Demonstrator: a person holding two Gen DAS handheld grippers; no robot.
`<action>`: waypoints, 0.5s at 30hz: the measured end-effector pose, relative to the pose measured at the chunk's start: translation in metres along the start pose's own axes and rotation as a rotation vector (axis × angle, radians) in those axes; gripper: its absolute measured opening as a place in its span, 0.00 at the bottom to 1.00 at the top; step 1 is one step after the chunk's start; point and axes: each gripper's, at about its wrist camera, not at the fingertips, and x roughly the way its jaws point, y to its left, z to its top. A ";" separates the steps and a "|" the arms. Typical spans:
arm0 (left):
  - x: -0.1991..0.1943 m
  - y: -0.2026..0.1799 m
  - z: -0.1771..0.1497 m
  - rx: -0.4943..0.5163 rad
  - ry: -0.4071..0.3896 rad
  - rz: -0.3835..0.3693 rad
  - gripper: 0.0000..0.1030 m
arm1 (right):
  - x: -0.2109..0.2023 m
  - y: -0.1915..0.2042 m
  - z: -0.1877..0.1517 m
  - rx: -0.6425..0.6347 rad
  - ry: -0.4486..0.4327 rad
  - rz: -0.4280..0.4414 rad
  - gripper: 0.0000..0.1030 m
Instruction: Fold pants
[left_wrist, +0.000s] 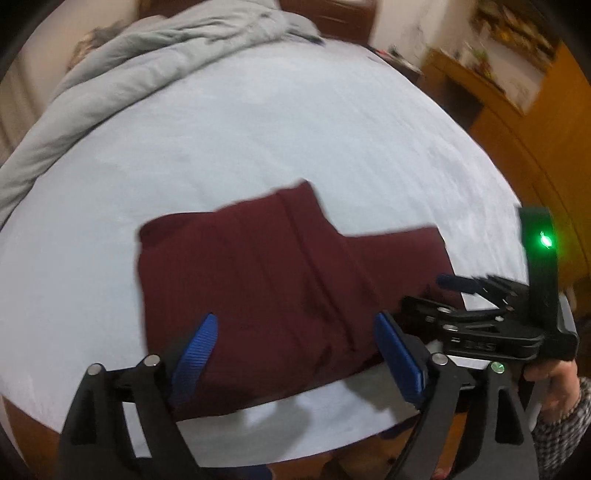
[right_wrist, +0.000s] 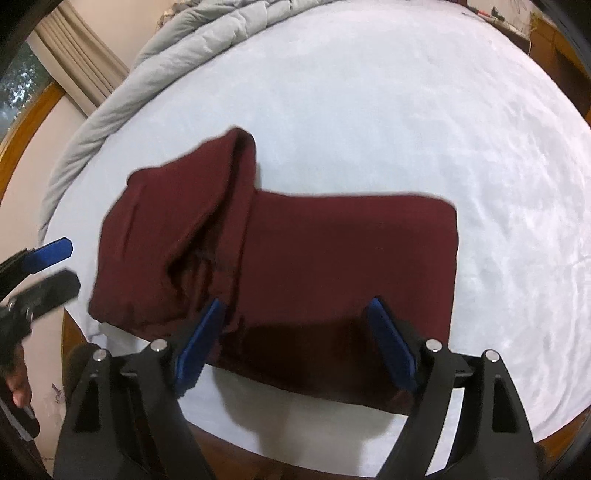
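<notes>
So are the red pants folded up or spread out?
Folded: the maroon pants lie as a compact layered block on the bed sheet, one doubled flap on top.

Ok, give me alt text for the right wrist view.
Dark red pants lie folded on a pale blue bed sheet, with the right gripper open above their near edge. The left gripper shows at the left edge, and a grey quilt is bunched at the far side.

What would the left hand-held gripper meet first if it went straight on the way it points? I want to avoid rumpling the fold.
Most likely the folded maroon pants: the left hand-held gripper points steeply down with open jaws over their near edge, above the bed sheet. Depth is unclear.
</notes>
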 end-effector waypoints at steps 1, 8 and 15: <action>0.000 0.010 0.001 -0.025 0.000 0.024 0.84 | -0.002 0.000 0.003 -0.002 -0.005 0.004 0.80; 0.025 0.047 -0.010 -0.121 0.061 0.119 0.84 | -0.007 0.022 0.023 -0.029 -0.004 0.041 0.83; 0.059 0.053 -0.027 -0.145 0.134 0.092 0.85 | 0.020 0.033 0.034 -0.013 0.086 0.108 0.84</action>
